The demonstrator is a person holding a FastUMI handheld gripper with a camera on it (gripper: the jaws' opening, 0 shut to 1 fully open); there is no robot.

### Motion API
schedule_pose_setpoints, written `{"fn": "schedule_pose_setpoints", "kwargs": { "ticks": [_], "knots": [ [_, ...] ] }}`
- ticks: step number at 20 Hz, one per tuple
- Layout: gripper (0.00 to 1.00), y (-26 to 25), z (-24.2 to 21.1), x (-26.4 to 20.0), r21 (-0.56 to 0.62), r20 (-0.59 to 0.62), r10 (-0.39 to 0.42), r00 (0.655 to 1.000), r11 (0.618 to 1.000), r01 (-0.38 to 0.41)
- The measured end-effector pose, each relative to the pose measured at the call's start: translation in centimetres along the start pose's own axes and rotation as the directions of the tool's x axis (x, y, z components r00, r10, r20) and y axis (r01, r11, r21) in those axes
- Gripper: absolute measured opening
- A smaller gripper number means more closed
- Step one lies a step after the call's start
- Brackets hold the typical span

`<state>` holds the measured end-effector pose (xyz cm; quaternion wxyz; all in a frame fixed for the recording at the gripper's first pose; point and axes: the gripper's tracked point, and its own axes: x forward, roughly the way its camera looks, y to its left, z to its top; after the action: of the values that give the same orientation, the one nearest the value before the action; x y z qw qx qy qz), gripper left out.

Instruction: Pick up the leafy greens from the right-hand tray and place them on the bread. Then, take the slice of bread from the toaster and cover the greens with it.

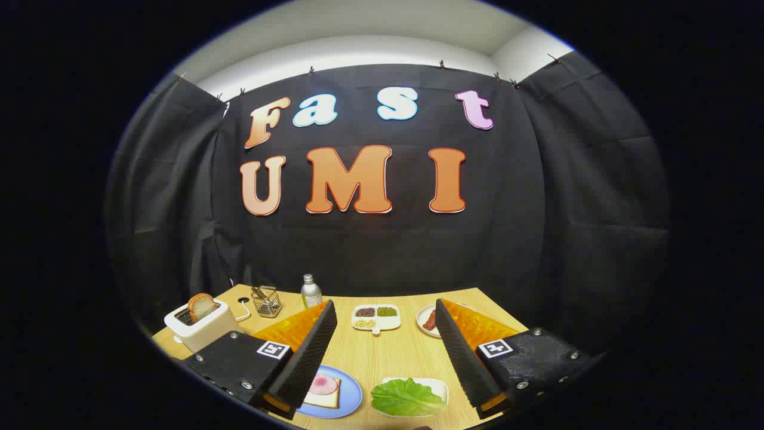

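Gripper (385, 334) with its fingers spread wide and empty, held above the table (406, 352); the greens (407, 397) lie on a white tray (440, 385) low between the fingers, nearer the right one, beside the blue plate (352, 397) carrying the bread (327, 399) with a pink slice on top. The step in hand is judged to be the first pick: lower toward the leaf and close on its raised edge, not the tray rim. The second slice (202, 306) stands in the toaster (200, 328), beyond the left finger.

The fisheye camera is riding on the gripper (385, 352), looking forward and slightly down over the desk (382, 352) toward the booth wall beyond.
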<state>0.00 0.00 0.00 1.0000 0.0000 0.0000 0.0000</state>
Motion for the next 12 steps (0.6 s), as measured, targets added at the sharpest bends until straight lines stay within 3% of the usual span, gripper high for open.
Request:
{"fn": "schedule_pose_setpoints", "kwargs": {
  "ticks": [12],
  "knots": [
    [0.99, 0.09, -0.84, 0.48, -0.008, -0.02, 0.036, 0.999, 0.999, -0.036]
  ]
}}
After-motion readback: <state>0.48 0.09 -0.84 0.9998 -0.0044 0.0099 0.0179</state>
